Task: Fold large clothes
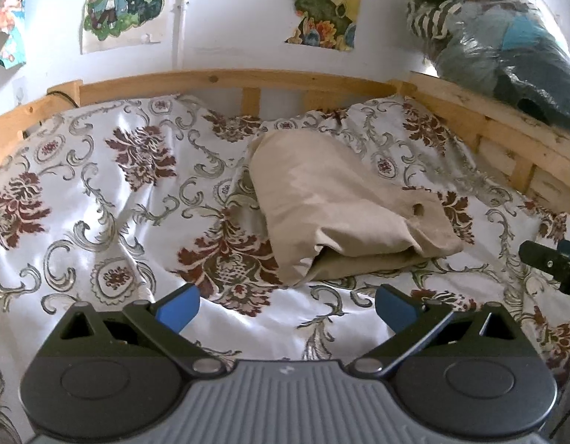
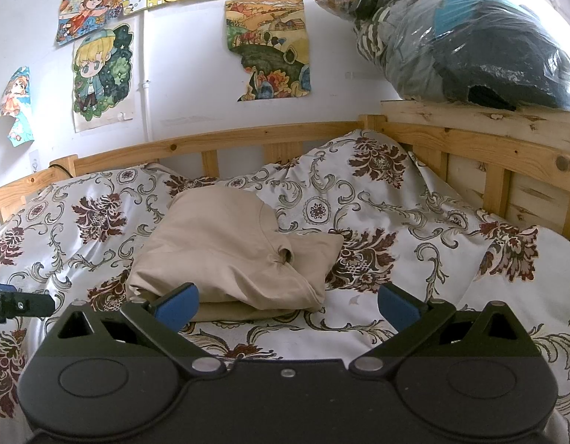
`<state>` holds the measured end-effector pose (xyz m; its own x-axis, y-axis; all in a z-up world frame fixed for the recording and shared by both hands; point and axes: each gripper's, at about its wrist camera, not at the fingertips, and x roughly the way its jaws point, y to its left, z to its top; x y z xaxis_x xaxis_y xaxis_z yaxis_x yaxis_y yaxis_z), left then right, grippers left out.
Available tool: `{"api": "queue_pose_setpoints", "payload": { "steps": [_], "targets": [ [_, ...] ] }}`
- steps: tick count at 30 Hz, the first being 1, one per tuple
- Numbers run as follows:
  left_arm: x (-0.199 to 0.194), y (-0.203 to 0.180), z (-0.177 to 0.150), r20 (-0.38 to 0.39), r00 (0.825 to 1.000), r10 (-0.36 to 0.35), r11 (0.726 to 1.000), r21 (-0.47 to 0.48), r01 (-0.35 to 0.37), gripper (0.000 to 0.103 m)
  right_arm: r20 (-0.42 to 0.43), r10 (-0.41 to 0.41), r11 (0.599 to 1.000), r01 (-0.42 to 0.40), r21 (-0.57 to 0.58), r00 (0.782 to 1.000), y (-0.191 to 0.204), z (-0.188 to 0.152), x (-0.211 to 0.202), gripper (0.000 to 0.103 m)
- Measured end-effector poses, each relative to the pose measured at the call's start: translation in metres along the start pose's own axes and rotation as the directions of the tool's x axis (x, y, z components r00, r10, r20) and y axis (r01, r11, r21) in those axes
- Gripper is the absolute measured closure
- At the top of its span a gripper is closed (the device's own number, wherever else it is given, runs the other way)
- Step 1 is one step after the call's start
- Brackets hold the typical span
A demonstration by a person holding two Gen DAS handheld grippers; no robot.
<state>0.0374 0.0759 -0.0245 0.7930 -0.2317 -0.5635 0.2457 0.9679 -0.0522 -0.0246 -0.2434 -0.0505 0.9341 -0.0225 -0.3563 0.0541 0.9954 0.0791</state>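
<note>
Beige garment (image 2: 225,244) folded, lengthwise toward headboard (image 2: 248,137)

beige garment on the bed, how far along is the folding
Mostly done, it seems: the beige garment lies in a compact layered bundle on the floral bedspread. Nothing is in hand: the left gripper and right gripper are both open and off the cloth. What may remain is tidying the flap that sticks out on one side.
</note>
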Motion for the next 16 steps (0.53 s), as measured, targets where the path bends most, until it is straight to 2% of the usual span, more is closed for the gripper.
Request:
{"api": "queue_pose_setpoints", "payload": {
  "steps": [16],
  "targets": [
    [-0.0025, -0.0003, 0.0002, 0.021, 1.000, 0.017, 1.000, 0.022, -0.017, 0.001, -0.002, -0.002, 1.000, 0.002, 0.005, 1.000, -0.0006, -0.0002, 0.0002, 0.001]
  ]
}}
